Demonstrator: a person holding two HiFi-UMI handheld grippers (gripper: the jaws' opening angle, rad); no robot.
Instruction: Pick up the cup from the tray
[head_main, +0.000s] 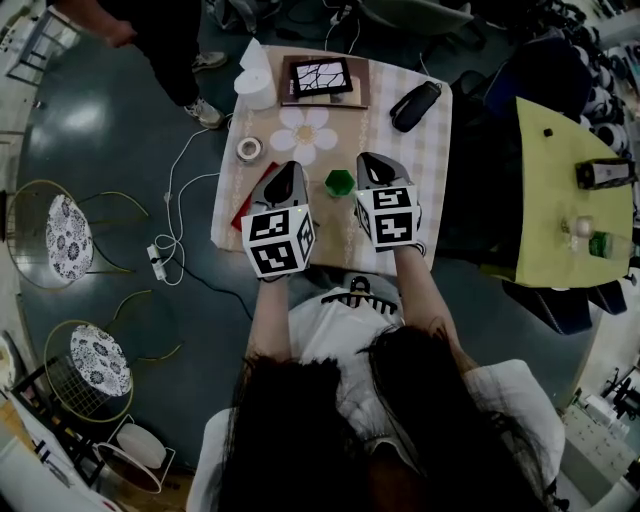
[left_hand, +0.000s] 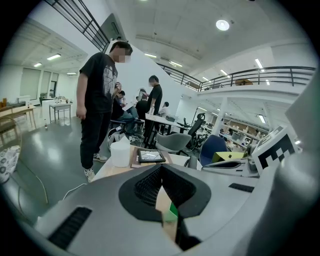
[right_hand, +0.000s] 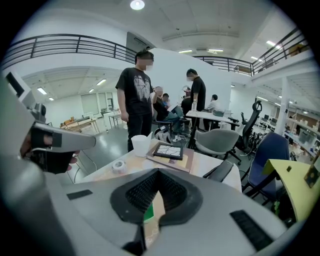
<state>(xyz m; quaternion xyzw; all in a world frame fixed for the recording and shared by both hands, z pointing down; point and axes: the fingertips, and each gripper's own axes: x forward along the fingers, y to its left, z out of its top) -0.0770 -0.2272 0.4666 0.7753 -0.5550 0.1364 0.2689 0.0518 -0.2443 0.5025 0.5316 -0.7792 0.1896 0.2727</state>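
Head view: cup (head_main: 340, 182) btw L claw (head_main: 289, 170) & R claw (head_main: 369, 162), both shut

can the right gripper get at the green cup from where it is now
Probably yes. The green cup stands on the table just beside the right gripper, with nothing between them. Its jaws are shut, though, so they would have to open first.
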